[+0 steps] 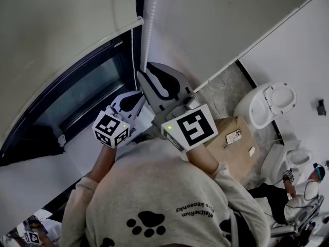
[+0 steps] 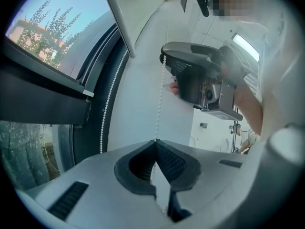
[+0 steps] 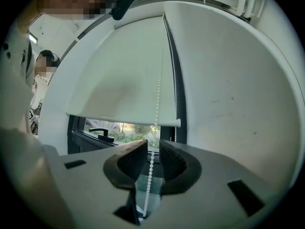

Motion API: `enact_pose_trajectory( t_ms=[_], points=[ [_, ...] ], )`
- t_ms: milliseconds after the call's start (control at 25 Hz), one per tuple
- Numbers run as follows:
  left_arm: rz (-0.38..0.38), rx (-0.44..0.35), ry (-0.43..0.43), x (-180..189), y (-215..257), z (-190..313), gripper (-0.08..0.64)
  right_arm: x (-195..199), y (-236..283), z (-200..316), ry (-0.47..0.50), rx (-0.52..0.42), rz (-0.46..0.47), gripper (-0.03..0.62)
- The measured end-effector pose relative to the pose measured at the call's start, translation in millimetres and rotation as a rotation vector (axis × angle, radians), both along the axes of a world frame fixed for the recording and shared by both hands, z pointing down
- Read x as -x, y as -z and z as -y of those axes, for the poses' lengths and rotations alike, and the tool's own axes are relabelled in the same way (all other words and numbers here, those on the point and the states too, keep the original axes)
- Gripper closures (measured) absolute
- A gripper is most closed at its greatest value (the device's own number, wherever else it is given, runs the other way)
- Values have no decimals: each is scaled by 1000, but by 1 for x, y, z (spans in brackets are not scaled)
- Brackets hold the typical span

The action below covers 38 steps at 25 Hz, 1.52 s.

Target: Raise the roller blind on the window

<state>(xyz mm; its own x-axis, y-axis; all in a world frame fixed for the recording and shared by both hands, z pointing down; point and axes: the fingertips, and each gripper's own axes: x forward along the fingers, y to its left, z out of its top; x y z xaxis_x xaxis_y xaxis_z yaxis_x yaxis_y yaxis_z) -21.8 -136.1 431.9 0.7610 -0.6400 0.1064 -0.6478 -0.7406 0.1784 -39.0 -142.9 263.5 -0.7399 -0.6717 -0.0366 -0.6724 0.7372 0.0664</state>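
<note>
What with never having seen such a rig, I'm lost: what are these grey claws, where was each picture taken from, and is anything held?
No robot: a person holds a grey two-jaw hand gripper in each hand. The head view looks down from a camera on the person's head; the other two come from a camera riding on each gripper. The left gripper is shut on a white bead chain. The right gripper, further up that chain, has its jaws apart with the chain running loose between them. The chain belongs to the white roller blind, which covers most of the dark-framed window.
</note>
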Motion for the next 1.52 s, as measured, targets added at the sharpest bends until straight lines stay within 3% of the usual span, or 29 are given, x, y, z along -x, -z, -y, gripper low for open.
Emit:
enact_pose_trajectory(
  t_ms=[240,760,1000,1520],
  points=[
    [-2,-4,4,-1,-1,-1,552,-1,1,4,-12,10,14,579],
    [20,40,4,1,-44,-5,552,-4,-42,2,-53,37,5,581],
    [52,39,-2,-4,-59,-6,552,-3,-56,1,-88,-7,-15,581],
    [100,85,29,5,-105,-12,552,-2,-107,2,-90,43,-48,581]
  ],
)
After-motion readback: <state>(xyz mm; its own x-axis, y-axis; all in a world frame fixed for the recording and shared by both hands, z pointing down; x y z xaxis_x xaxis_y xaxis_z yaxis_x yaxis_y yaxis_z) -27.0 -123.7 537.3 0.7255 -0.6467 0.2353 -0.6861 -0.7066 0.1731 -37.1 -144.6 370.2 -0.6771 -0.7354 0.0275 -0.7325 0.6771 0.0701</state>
